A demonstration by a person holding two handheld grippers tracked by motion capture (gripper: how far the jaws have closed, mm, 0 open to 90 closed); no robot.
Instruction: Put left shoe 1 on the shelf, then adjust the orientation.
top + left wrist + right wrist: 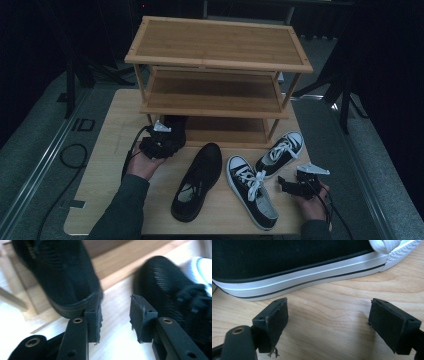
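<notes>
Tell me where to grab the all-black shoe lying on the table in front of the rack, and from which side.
Take the all-black shoe by the collar at its heel end, the end nearest the person. It lies flat with its mouth open upward, so one jaw can probably drop inside and one outside the rim. The left claw, open by the bamboo rack, is the nearer one; come from above, on the shoe's left, away from the sneakers.

High view dim, dark surround; left gripper view overexposed and motion-blurred — right gripper view bright, sharp, soft shadows under pads.

"ID" on floor [83, 124] (left of table).
</notes>
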